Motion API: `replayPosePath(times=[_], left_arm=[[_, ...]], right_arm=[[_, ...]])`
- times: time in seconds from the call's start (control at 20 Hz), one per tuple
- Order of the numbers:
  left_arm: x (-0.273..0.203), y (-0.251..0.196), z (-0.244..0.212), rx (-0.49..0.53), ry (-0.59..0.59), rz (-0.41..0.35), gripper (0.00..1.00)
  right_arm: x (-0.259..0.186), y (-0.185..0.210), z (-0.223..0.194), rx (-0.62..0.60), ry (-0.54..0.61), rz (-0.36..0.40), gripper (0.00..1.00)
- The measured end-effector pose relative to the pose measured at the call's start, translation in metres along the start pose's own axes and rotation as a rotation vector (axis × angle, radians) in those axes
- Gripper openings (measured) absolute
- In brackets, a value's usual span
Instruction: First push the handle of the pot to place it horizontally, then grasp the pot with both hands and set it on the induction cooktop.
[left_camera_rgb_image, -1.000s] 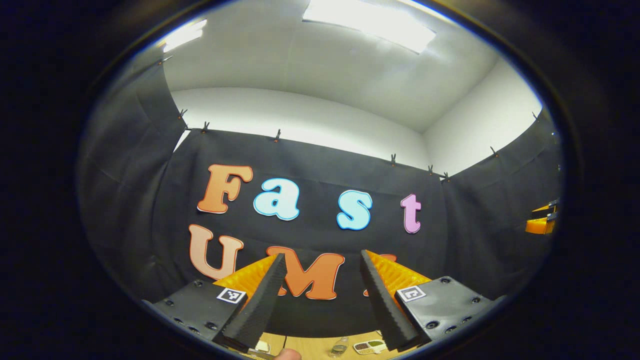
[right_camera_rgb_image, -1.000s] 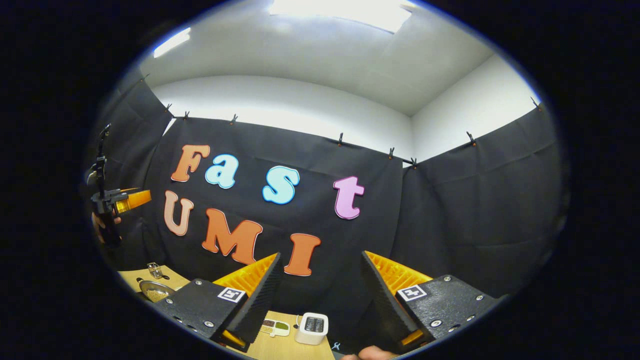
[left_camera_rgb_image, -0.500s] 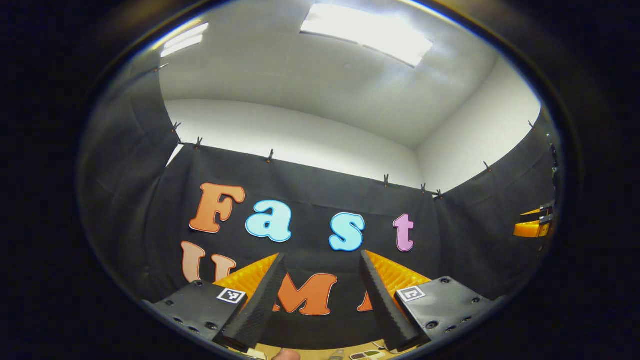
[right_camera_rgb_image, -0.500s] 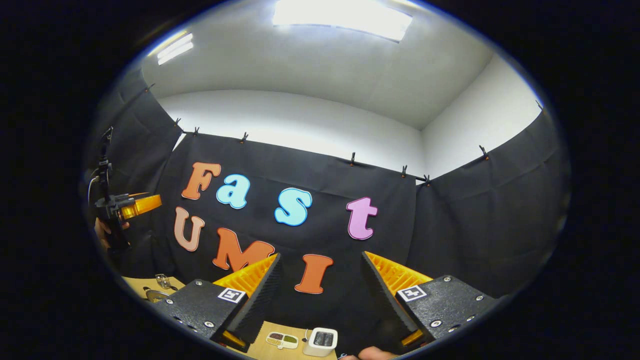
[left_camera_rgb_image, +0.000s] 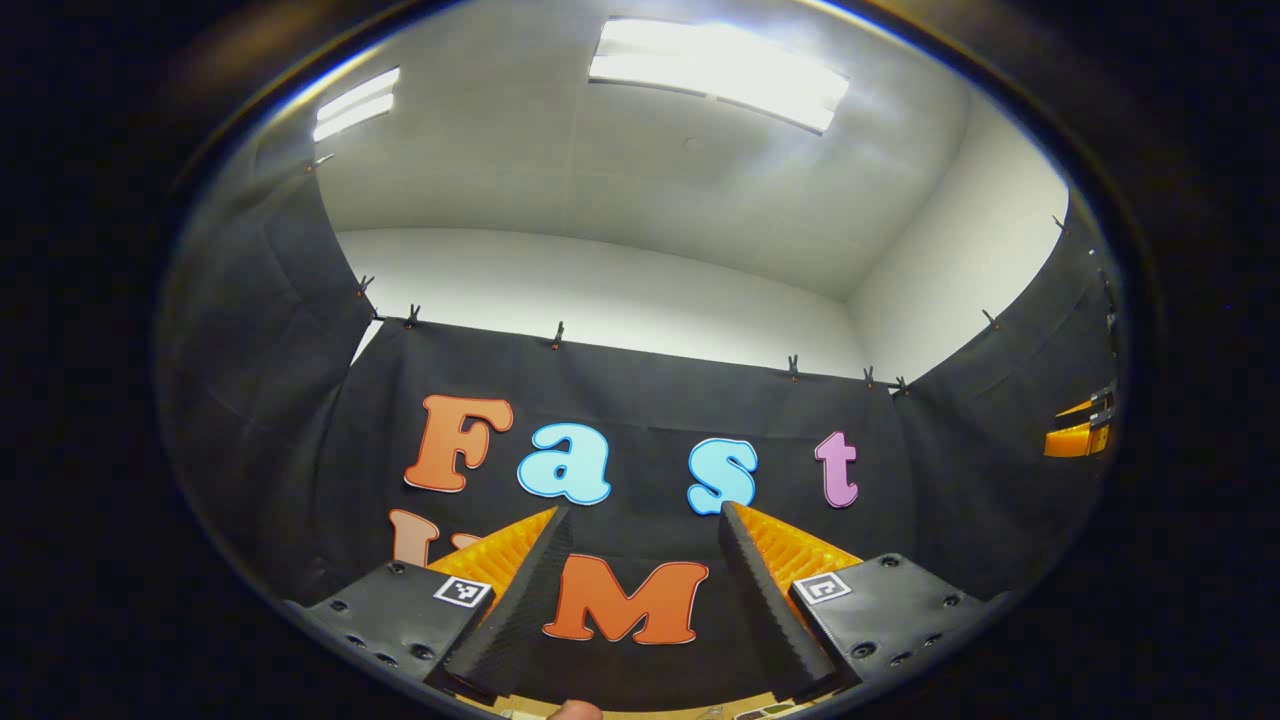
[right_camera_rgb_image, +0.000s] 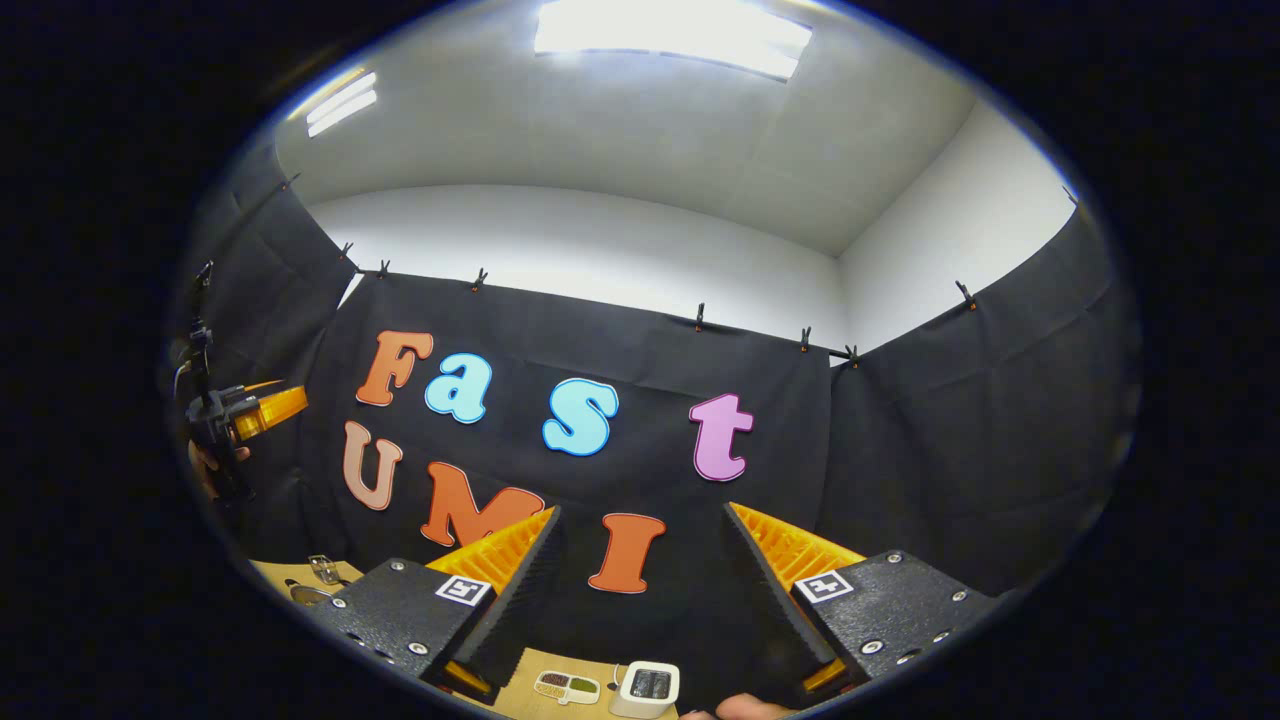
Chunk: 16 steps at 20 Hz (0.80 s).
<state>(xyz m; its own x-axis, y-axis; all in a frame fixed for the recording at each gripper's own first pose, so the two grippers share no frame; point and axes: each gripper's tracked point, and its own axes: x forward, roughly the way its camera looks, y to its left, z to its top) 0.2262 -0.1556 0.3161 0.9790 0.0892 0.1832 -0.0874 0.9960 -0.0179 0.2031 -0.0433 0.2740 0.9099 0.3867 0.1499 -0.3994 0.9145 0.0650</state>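
Both pairs of fingers stand wide apart, holding nothing: the left gripper (left_camera_rgb_image: 640, 600) and right gripper (right_camera_rgb_image: 640, 600) are raised toward the booth wall. The pot (right_camera_rgb_image: 305, 592) peeks in as a metal rim at the table (right_camera_rgb_image: 560, 665) edge, low on the left. I judge it stiff, slick and fairly heavy; grip the handle and opposite rim.

Matt black cloth wall (right_camera_rgb_image: 950, 420), wooden table (right_camera_rgb_image: 545, 668) — smooth, pale

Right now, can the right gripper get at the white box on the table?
Probably not as aimed: the right gripper, open, points at the wall above the white box. Nothing blocks it; tilt down first.
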Motion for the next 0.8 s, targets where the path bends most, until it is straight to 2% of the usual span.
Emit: replayPosePath(times=[0.25,0.8], left_arm=[[0.006,-0.001,-0.010,0.005,0.012,0.004,0.94],[0.004,-0.002,-0.011,0.010,0.017,0.005,0.94]], right_arm=[[-0.002,-0.002,0.003,-0.033,-0.042,0.001,0.95],[-0.002,-0.005,0.000,-0.052,-0.042,-0.013,0.95]])
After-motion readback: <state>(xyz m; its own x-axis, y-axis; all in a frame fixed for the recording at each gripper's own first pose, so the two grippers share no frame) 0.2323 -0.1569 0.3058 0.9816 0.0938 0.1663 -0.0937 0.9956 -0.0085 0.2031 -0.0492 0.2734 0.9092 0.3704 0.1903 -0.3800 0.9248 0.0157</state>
